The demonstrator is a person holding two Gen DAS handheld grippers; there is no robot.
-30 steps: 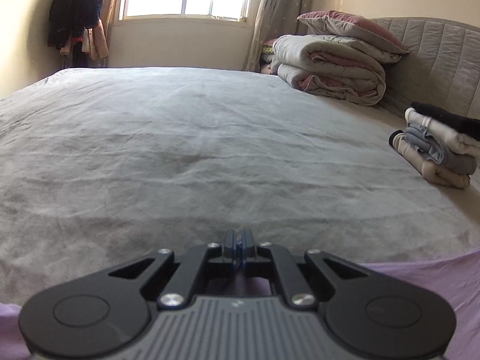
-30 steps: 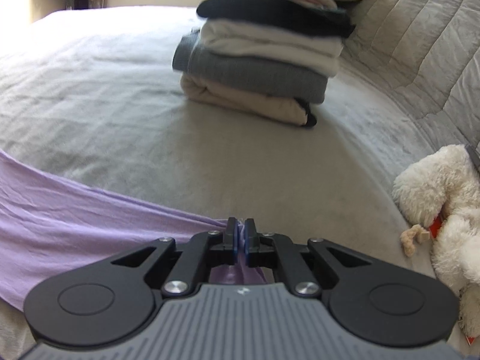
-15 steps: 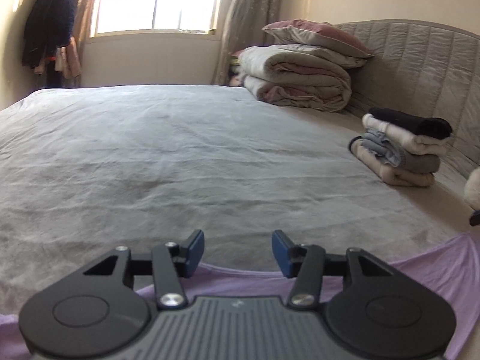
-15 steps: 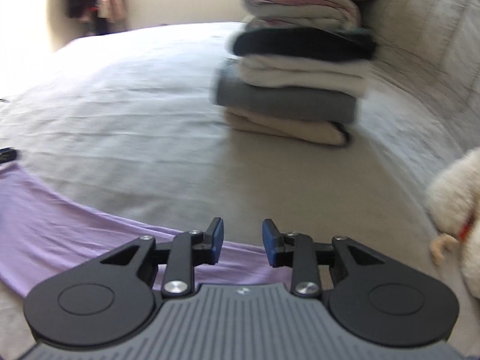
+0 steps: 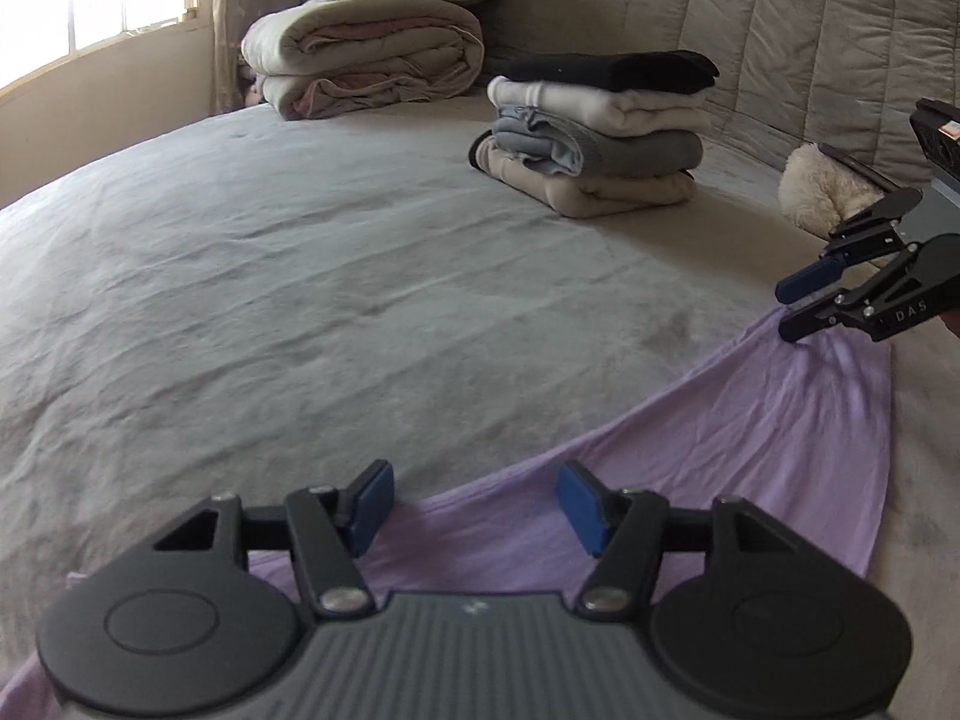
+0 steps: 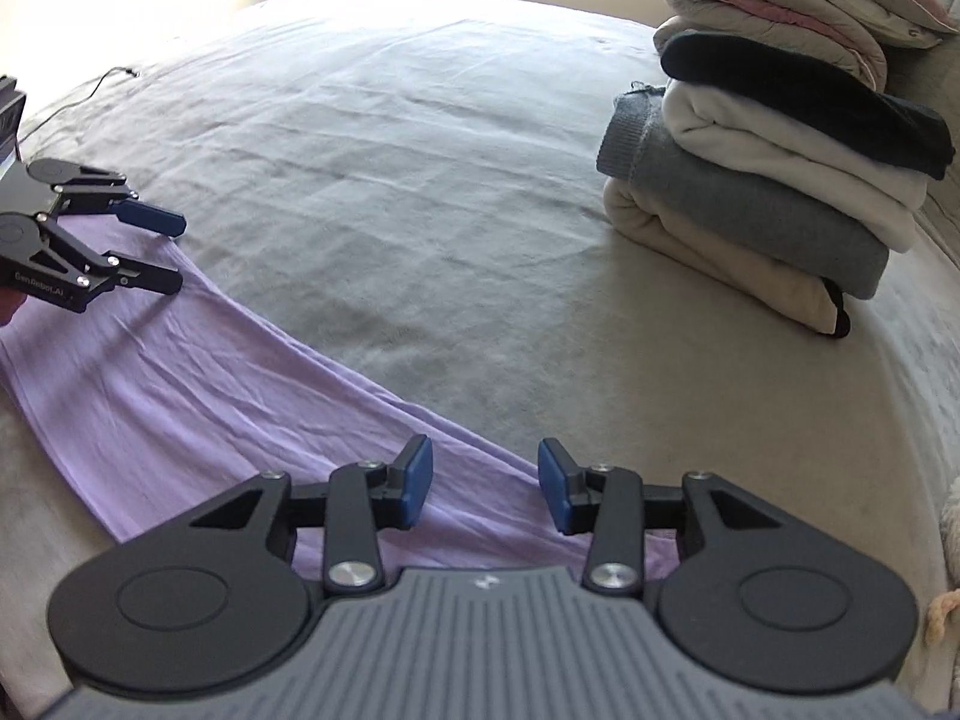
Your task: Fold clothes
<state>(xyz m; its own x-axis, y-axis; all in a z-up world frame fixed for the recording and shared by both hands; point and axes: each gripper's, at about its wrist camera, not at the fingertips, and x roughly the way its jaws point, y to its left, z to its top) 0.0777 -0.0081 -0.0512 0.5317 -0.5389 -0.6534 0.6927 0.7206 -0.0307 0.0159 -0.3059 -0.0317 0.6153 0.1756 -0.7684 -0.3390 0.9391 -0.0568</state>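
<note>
Left wrist view: our left claw (image 5: 474, 501) is opening, nothing clamped, over the purple garment (image 5: 750, 450) lying flat on the bed (image 5: 300, 300). 4 folded clothes (image 5: 600, 138) are already stacked.

Right wrist view: our right claw (image 6: 485, 483) is opening too, empty above the garment's edge; we judge further folds remain.
</note>
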